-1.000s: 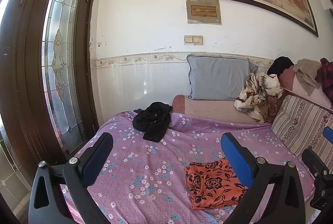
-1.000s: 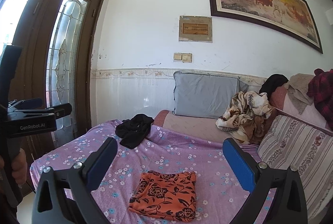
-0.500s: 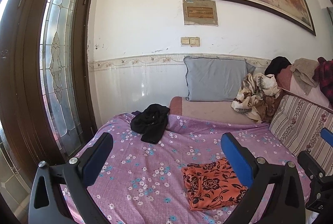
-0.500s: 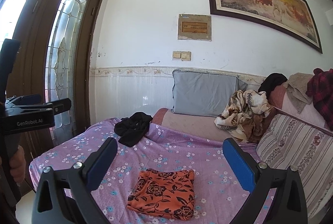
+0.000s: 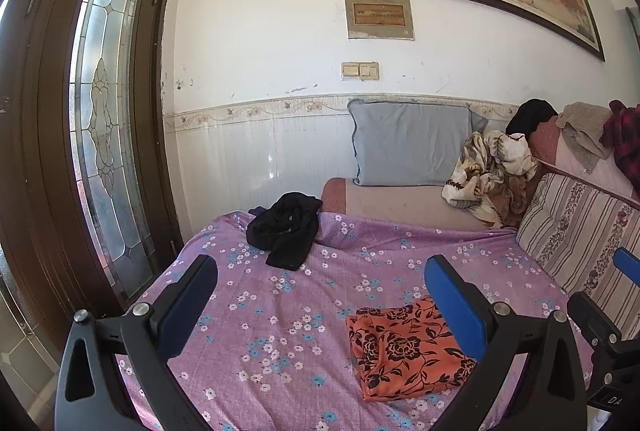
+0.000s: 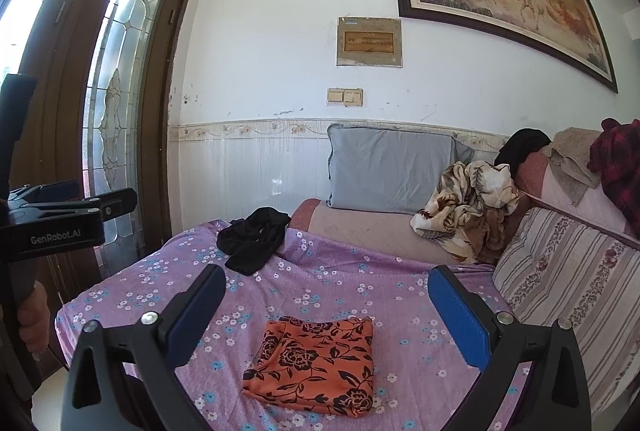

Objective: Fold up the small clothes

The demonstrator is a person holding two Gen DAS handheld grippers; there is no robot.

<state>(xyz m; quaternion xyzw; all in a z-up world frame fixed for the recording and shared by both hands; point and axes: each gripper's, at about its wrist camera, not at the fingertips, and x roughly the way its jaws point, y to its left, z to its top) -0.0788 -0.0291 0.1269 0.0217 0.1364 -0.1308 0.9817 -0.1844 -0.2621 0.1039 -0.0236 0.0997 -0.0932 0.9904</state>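
While both tongs, left (image 5: 320, 307) and right (image 6: 326, 315), are hovering wide open and holding nothing, the black garment (image 5: 286, 227) is lying crumpled at the bed's (image 5: 260, 311) far end: light, limp cloth, probably best pinched by an edge.

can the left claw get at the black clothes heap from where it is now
Probably yes: the left claw is open and empty, and only bare purple sheet lies between it and the black clothes heap.

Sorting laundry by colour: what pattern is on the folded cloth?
Orange with black flowers; the folded cloth shows best in the right wrist view.
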